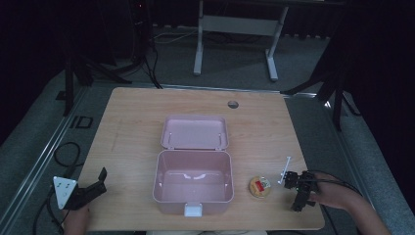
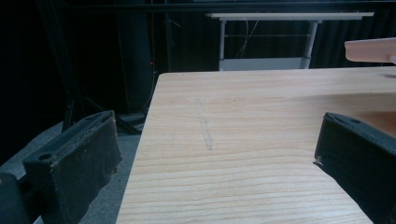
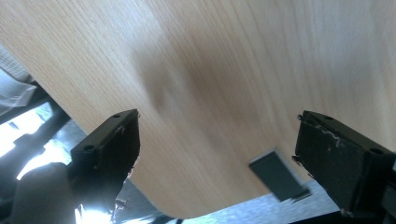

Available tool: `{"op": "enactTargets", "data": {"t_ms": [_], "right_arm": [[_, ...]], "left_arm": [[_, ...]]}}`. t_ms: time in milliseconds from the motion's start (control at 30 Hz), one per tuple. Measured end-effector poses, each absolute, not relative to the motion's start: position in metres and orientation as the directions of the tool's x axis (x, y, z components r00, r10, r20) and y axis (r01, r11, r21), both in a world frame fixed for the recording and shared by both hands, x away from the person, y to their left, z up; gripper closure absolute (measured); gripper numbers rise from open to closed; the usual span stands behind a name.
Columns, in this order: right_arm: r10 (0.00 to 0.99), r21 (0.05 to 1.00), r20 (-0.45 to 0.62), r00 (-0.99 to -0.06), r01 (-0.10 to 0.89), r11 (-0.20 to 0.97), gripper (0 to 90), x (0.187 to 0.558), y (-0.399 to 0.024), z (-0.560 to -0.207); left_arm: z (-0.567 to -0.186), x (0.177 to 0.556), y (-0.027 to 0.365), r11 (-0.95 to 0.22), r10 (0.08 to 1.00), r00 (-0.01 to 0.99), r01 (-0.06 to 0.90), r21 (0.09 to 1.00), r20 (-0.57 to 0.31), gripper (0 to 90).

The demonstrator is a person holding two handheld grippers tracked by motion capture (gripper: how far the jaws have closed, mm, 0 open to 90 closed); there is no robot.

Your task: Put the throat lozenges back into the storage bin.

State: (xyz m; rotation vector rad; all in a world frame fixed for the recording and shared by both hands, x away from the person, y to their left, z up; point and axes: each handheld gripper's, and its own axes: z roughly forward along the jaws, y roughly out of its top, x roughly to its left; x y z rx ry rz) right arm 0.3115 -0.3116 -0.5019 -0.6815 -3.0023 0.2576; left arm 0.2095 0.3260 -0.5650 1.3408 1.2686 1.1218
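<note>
Pink box (image 1: 193, 183) at table (image 1: 127, 127) centre, lid (image 1: 195, 132) flipped back, nothing inside. Small round tin (image 1: 260, 186) just right of it. My left gripper (image 1: 93, 190) and right gripper (image 1: 297, 182) both gape, holding nothing.

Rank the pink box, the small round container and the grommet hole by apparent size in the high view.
1. pink box, by far the largest.
2. small round container.
3. grommet hole, smallest, though it lies farther from the camera.

Blurred grey slab (image 3: 276, 179), perhaps a card, unidentifiable.
</note>
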Motion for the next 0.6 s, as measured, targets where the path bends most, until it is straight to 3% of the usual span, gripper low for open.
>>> {"op": "enactTargets", "data": {"t_ms": [600], "right_arm": [[0.282,-0.138,0.027,-0.959,0.276,0.951,15.2,0.326,-0.258,-0.51]], "left_arm": [[-0.565,0.209,0.326,-0.015,0.998,0.061,0.134,0.991,0.006,0.4]]}}
